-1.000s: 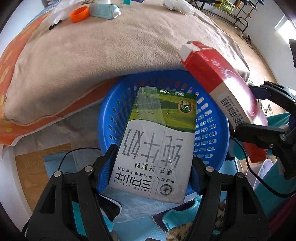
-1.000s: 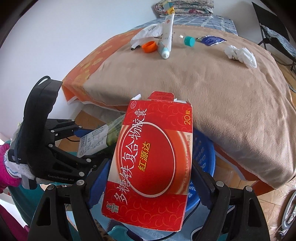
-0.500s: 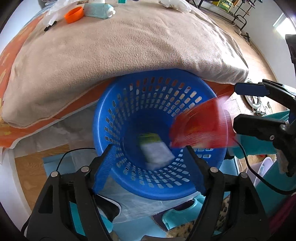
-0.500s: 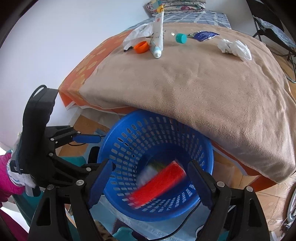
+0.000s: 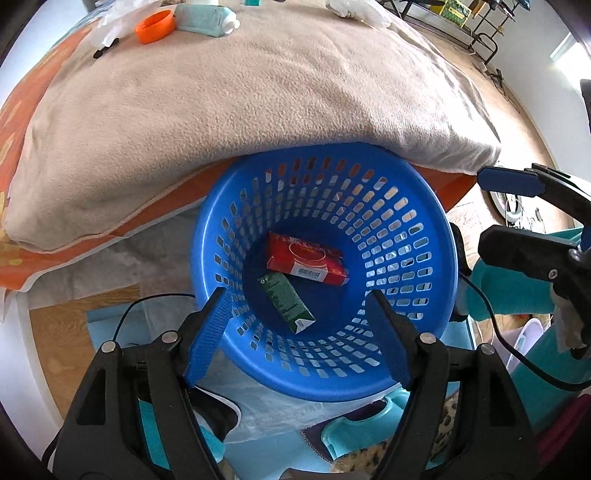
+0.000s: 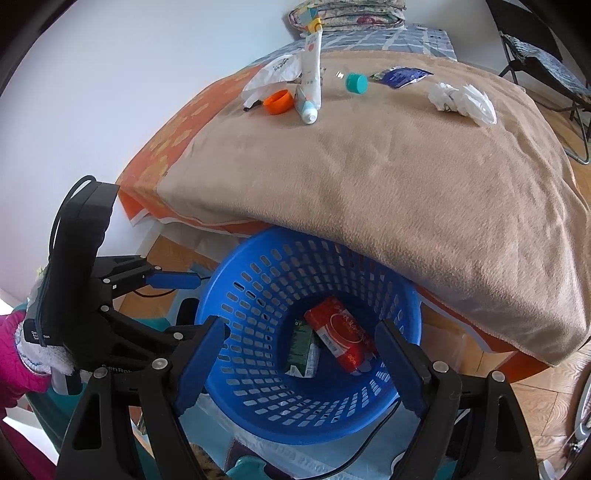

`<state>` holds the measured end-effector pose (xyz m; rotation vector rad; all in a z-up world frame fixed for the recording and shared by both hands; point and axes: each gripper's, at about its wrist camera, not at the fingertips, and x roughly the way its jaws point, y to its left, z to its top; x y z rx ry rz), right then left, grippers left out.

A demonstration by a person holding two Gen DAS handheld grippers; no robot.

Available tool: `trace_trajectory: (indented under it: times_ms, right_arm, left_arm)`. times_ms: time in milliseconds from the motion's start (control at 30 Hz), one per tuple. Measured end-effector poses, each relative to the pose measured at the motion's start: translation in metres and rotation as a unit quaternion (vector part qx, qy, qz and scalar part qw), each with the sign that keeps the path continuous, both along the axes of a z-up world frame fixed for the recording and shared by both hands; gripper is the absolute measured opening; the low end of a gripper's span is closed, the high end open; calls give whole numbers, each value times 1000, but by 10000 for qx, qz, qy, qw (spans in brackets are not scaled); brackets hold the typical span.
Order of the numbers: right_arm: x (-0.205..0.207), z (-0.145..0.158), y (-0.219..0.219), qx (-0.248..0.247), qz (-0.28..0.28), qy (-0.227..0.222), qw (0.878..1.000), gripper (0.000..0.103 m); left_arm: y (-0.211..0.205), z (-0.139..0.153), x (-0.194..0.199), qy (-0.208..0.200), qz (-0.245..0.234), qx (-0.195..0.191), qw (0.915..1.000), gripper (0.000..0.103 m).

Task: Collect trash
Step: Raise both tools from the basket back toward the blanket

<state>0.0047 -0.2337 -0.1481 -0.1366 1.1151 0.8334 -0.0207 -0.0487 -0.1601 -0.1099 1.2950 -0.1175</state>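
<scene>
A blue perforated basket [image 5: 421, 206] [image 6: 236, 280] stands on the floor against the bed. Inside it lie a red medicine box [image 5: 306, 258] [image 6: 341, 334] and a green milk carton [image 5: 286, 299] [image 6: 303, 347]. My left gripper [image 5: 299, 332] is open and empty, above the basket's near rim. My right gripper [image 6: 303, 362] is open and empty, also above the near rim. On the tan blanket [image 6: 369, 166] lie an orange cap [image 6: 277, 101], a tube [image 6: 308, 88], a teal cap [image 6: 356, 82], a blue wrapper [image 6: 400, 75] and crumpled tissue [image 6: 461, 101].
A white plastic bag [image 6: 273, 72] lies by the orange cap. Folded bedding [image 6: 351, 11] is at the bed's far end. A black folding chair [image 6: 535, 55] stands at the right. Cables and teal mats [image 5: 354, 439] lie under the basket.
Both grippers opened. The milk carton dropped from the left gripper and the red box from the right gripper into the blue basket, where both now lie still.
</scene>
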Motion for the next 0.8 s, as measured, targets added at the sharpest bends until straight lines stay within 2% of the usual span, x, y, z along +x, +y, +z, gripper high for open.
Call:
trace_trajectory:
  times_ms: [367, 800]
  right_arm:
    - [6, 15, -3, 114, -238, -218, 9994, 87]
    - [33, 35, -17, 379, -759, -387, 9956, 90]
  left_arm:
    - [7, 17, 8, -278, 153, -79, 9995, 77]
    - [40, 57, 35, -833, 618, -143, 9945, 77]
